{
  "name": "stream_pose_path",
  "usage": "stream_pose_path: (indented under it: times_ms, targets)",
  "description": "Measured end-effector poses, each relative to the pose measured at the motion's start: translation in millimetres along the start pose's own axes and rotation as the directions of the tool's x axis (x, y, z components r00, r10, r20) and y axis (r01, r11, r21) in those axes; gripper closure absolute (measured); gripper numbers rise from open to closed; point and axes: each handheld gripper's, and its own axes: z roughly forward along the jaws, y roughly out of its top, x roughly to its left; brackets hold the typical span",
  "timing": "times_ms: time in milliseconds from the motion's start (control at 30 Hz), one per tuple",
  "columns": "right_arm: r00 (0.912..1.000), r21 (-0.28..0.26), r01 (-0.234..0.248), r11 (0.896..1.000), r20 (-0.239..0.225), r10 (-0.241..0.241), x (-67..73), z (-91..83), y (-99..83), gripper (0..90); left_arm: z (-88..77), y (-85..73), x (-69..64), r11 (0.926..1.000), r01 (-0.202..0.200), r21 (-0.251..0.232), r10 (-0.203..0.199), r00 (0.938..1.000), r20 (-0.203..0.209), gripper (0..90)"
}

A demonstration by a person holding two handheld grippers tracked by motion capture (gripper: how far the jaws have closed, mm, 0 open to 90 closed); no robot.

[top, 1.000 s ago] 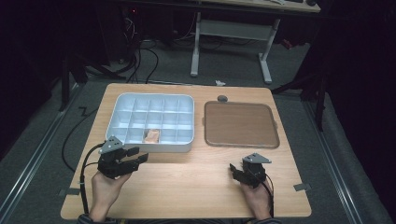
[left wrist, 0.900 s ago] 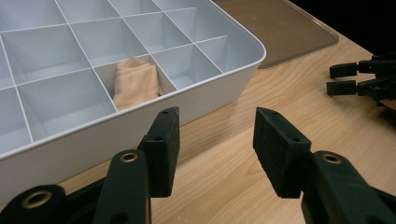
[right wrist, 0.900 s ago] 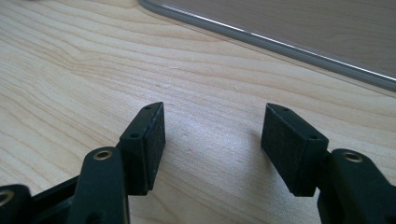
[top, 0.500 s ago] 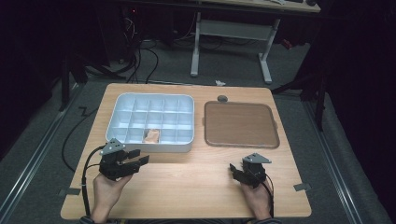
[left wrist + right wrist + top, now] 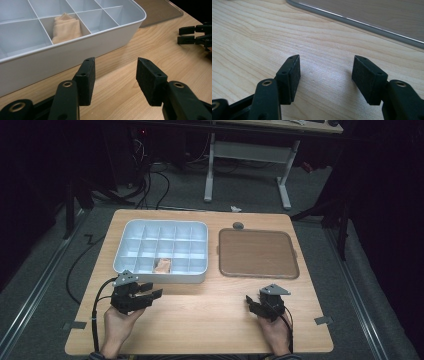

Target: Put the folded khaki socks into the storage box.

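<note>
A white compartment tray (image 5: 131, 232) sits at the table's far left, with a folded peach cloth (image 5: 162, 266) in one near-row compartment. In the left gripper view the cloth (image 5: 66, 27) lies just behind the tray's near wall (image 5: 62, 57). My left gripper (image 5: 152, 290) hovers in front of that wall, its jaws open and empty (image 5: 116, 65). My right gripper (image 5: 248, 302) rests low over the bare wood near the front right, also open with nothing between its pads (image 5: 327, 62). It appears at the far right of the left gripper view (image 5: 186, 35).
A flat brown lid (image 5: 257, 254) lies to the right of the tray, and its rim (image 5: 362, 22) crosses the top of the right gripper view. A small grey disc (image 5: 238, 225) sits at the table's far edge. Desk legs stand on the floor beyond.
The left gripper has shifted very slightly in front of the tray. The right gripper and the objects have stayed where they were.
</note>
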Motion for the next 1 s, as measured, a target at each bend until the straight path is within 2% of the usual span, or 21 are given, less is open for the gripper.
stream_pose_path:
  times_ms: [1000]
  targets:
    - [1.0000,0.000,0.000,1.000,0.000,0.000,0.1,0.0,0.0,40.1,14.3,-12.1,-0.8,0.9993,0.027,0.026,-0.027,0.9995,0.016,49.3]
